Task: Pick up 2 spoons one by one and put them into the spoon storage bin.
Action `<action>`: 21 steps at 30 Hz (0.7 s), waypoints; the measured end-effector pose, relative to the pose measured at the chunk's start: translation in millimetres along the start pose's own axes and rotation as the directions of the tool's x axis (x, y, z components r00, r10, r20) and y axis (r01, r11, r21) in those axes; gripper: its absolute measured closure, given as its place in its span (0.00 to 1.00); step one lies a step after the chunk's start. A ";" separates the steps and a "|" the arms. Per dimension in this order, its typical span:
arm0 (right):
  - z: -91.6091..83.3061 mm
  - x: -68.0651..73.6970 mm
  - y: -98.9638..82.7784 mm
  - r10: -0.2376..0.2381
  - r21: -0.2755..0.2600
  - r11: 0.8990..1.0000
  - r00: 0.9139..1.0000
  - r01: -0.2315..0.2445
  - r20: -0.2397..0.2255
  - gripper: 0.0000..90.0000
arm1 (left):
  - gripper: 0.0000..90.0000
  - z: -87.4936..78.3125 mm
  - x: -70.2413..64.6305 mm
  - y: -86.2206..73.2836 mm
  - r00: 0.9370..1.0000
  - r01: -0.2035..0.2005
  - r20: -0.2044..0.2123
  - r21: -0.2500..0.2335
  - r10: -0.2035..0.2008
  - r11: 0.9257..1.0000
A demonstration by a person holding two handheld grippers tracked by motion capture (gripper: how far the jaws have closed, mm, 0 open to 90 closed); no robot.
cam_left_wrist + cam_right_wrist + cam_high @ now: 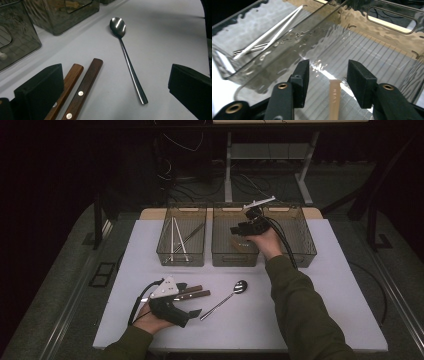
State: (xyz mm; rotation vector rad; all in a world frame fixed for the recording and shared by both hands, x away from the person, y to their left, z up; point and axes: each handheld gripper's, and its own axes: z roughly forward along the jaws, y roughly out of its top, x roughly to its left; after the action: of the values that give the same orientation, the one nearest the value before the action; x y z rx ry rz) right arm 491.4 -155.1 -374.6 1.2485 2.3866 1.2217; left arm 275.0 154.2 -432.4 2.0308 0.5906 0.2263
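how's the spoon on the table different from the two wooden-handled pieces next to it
The spoon is all shiny metal with a thin stem; the wooden-handled pieces have flat brown handles with metal rivets. The spoon lies alone in the gap between the open jaws of the left gripper; the wooden-handled pieces lie side by side, close together, against its left jaw. The spoon shows whole, while the others' working ends are hidden. All rest flat on the white table.

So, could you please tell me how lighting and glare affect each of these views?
High view: the white table is lit and the surroundings are very dark. Left gripper view: a bright highlight sits on the spoon bowl. Right gripper view: the rippled clear bin warps and glares.
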 end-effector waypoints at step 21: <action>-61.4 40.8 -36.3 -0.123 -0.057 0.992 0.979 0.115 -0.165 0.51 | 0.00 1.7 -1.4 -0.9 1.000 0.018 -0.010 0.000 -0.018 1.000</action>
State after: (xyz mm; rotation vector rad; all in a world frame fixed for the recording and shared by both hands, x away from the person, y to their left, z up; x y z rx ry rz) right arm 413.6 -171.4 -353.7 1.0089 2.4922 1.3874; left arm 274.2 152.5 -433.9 2.0250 0.6149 0.2254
